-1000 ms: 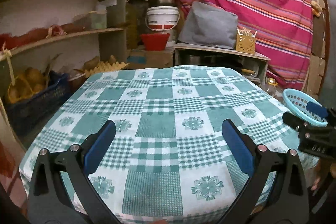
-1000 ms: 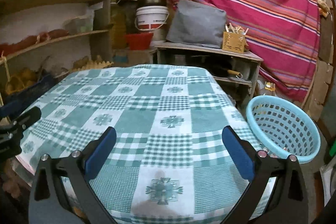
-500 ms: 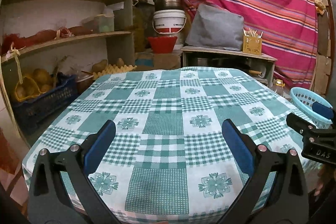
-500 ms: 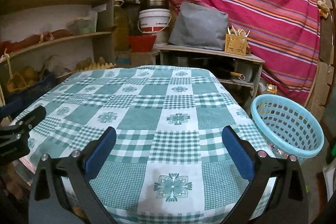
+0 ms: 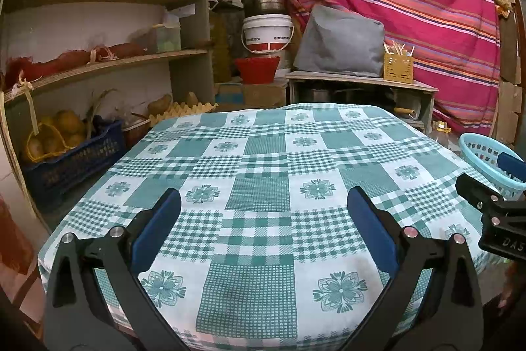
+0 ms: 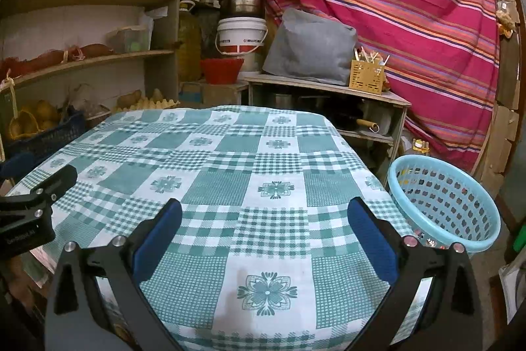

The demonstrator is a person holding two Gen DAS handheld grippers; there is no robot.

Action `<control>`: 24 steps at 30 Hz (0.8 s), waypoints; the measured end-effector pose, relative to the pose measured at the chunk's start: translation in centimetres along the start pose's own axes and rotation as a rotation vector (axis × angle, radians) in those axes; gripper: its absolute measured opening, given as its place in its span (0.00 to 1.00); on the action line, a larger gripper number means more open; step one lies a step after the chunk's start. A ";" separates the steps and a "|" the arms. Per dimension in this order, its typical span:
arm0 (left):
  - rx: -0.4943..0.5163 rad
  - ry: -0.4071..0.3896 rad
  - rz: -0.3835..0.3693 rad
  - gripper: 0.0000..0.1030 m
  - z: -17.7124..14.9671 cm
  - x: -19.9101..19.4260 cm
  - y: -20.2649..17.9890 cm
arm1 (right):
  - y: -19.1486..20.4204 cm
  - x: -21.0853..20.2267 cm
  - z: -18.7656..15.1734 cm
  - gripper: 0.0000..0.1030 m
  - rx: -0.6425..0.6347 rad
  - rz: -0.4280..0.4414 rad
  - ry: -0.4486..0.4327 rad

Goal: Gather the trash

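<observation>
You held two grippers over one table (image 5: 263, 196) covered in a green-and-white checked cloth. Your left gripper (image 5: 263, 226) had its two blue-padded fingers spread wide with nothing between them, and your right gripper (image 6: 264, 227) was spread just as wide and equally unladen; it also showed at the right edge of the left wrist view (image 5: 493, 206). There was one light-blue perforated basket (image 6: 443, 203), round, standing just beside the table's right edge, lower than the tabletop, tilted so its open mouth faced up and toward you. A few small bits lay at its bottom, too small to identify. Behind the table stood one white bucket (image 6: 241, 37) with one metal pot (image 6: 243, 0) on top, and one red bowl (image 6: 222, 69) below.
</observation>
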State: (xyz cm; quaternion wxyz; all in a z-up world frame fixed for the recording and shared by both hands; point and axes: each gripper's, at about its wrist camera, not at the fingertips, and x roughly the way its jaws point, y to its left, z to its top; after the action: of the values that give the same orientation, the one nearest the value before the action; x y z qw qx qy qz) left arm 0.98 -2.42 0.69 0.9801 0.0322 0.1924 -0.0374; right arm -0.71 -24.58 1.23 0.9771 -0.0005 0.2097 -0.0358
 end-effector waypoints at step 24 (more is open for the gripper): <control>-0.015 0.002 0.001 0.95 0.1 0.2 0.6 | 0.1 0.0 -0.1 0.95 -0.002 0.001 0.008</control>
State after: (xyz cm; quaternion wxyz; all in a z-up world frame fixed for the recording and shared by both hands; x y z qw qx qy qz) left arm 1.27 -1.81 0.70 0.9801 0.0247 0.1936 -0.0356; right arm -0.78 -24.52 1.11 0.9763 -0.0012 0.2134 -0.0352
